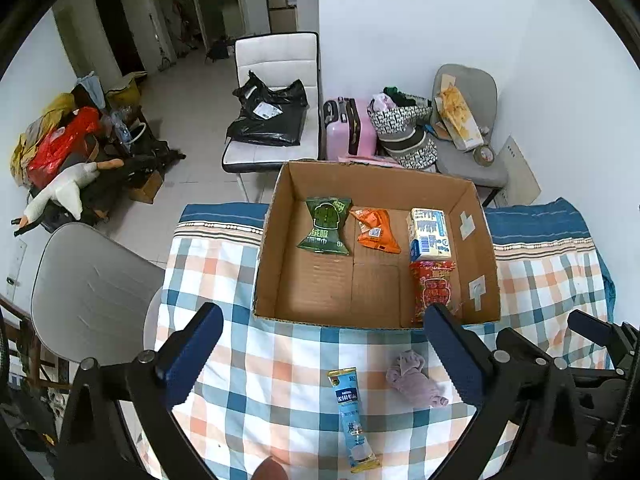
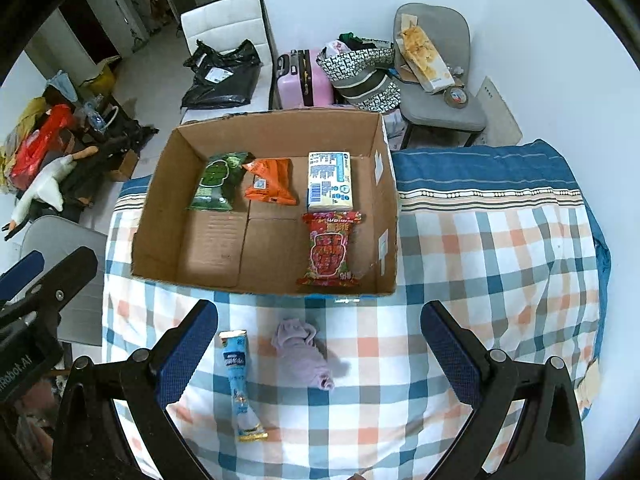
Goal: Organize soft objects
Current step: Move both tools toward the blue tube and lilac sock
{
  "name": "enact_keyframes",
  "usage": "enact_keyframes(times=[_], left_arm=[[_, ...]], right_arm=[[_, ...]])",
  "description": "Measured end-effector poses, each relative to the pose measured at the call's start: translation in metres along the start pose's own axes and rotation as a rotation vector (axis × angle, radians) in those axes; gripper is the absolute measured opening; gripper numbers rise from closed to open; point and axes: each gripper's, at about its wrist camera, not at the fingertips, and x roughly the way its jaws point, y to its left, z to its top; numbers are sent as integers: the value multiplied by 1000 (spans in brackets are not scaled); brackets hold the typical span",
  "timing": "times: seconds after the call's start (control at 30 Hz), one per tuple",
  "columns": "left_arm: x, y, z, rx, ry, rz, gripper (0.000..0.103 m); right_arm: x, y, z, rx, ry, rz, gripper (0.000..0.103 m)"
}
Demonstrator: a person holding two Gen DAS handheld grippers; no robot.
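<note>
White walls [image 1: 440, 20] meet a pale tiled floor [image 1: 192, 92]. A white chair [image 1: 276, 60] and grey chair [image 1: 468, 152] stand beyond the table's far edge.

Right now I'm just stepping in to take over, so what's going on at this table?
A person holds two grippers above the checkered cloth, packing soft items into a cardboard box. Four packets already lie inside: green, orange, a white tissue pack and a red one. A blue stick packet and a rolled purple cloth are outside the box, on the cloth. The left gripper and right gripper are open, holding nothing.
</note>
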Motion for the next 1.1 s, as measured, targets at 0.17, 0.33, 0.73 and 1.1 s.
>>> enact_keyframes(times=[0.17, 0.33, 0.73, 1.1], left_arm=[[-9, 4, -9, -35, -25, -2, 103], [6, 8, -35, -51, 16, 27, 103], [161, 3, -148, -85, 469, 48, 103], [198, -21, -181, -26, 547, 41, 100]], right_arm=[[-18, -3, -8, -24, -42, 1, 103], [-17, -14, -18, -37, -41, 14, 103], [130, -29, -64, -123, 215, 86, 103], [203, -11, -73, -136, 362, 131, 79]])
